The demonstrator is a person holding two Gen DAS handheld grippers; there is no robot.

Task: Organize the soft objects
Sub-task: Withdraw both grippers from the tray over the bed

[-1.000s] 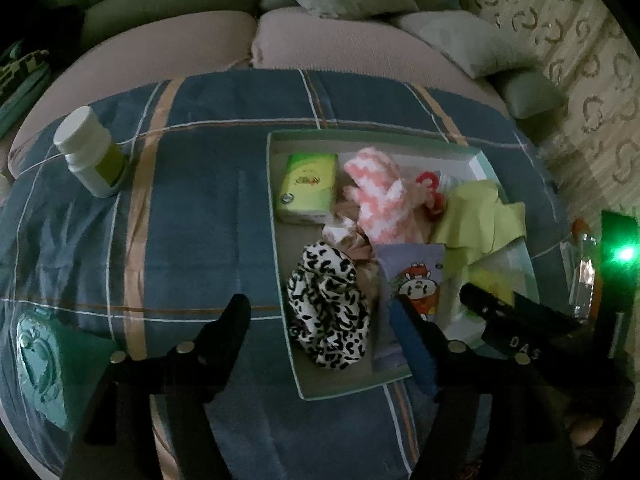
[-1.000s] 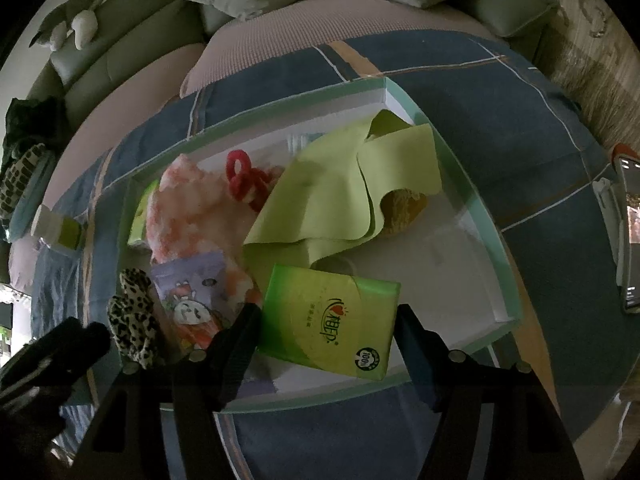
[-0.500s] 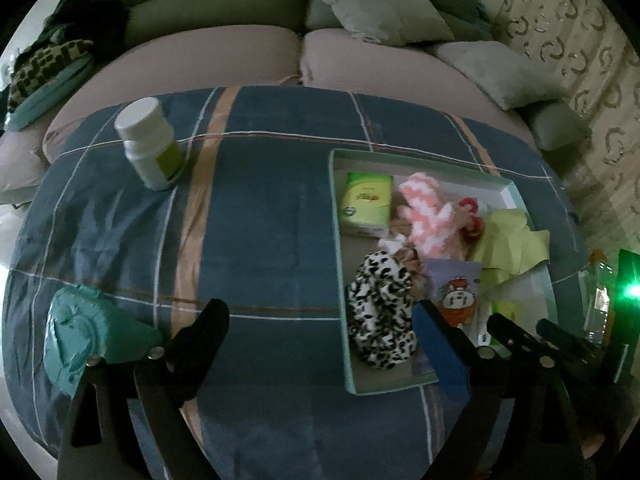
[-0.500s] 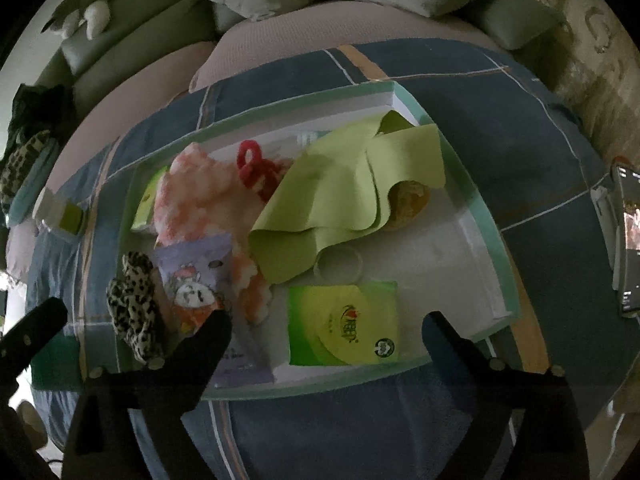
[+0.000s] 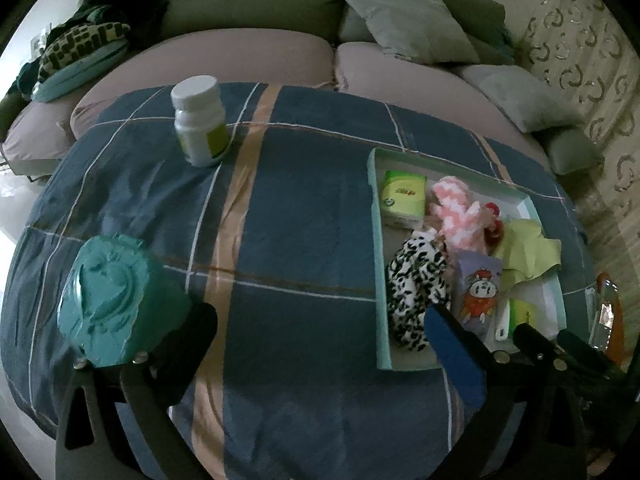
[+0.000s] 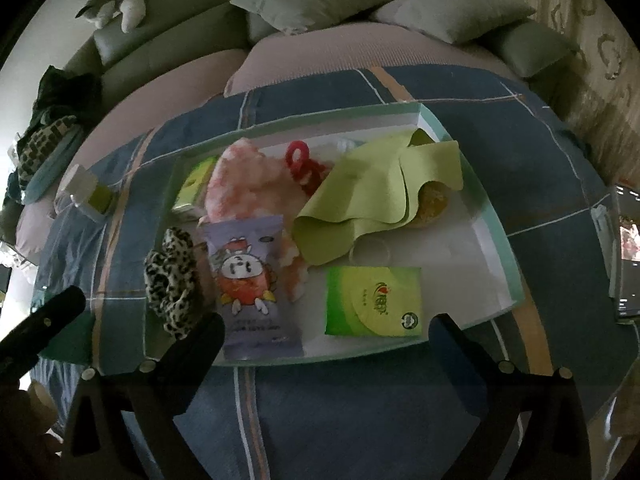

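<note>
Plaid cloth (image 5: pixel 304 240), tray (image 6: pixel 496 236) of soft things, both claws just opened, empty.

Orange thing (image 6: pixel 434 200) mostly hidden under green cloth (image 6: pixel 376 192), phone (image 6: pixel 624 248) cut by edge

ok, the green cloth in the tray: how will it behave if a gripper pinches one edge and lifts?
Probably floppy: the green cloth lies in soft folds, so it should hang and unfold. It looks thin, so likely light. It is draped over a yellowish thing in the tray, which may shift as the cloth comes away.
</note>
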